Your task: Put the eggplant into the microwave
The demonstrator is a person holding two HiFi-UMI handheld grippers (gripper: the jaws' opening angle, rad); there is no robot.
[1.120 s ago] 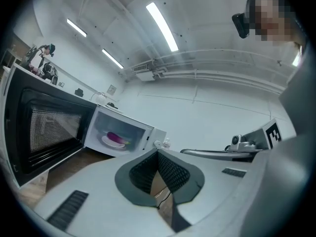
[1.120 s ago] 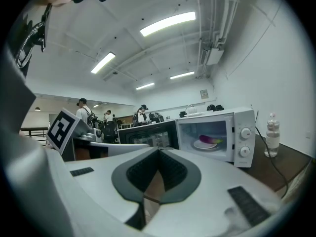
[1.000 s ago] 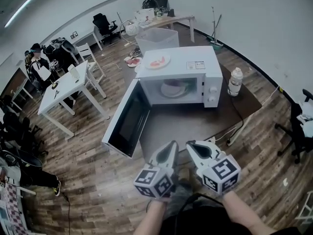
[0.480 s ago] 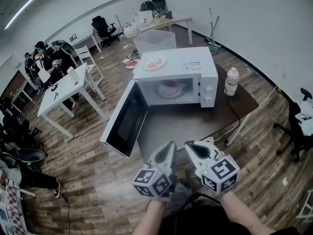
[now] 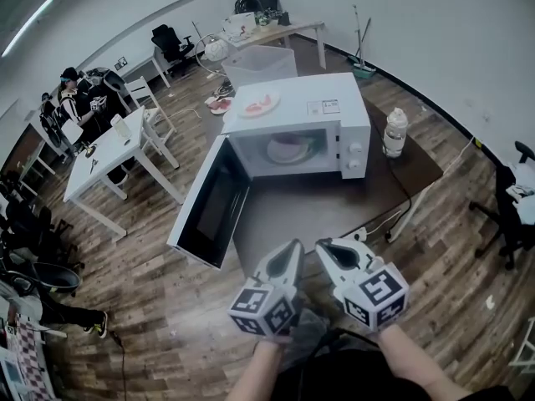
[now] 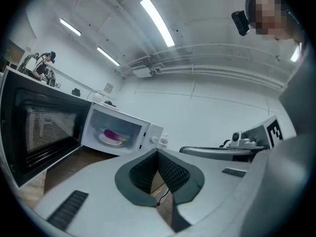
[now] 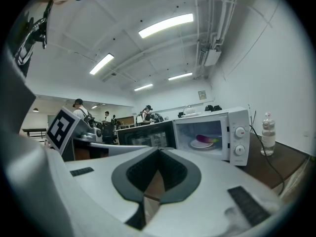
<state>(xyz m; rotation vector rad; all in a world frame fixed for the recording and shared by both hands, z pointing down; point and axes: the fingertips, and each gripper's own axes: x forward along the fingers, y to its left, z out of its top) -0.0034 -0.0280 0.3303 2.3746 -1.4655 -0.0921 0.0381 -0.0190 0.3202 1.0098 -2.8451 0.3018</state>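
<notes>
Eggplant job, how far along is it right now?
Done: the eggplant lies on a plate inside the microwave. In hand: nothing; left gripper and right gripper are shut and empty, short of the table. Left: perhaps closing the open door.

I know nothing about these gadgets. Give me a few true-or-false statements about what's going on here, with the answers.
1. The microwave has its door open. True.
2. The eggplant lies on the table. False: it lies on a plate inside the microwave.
3. The left gripper holds the eggplant. False: its jaws are shut on nothing.
4. A bottle stands beside the microwave. True.
</notes>
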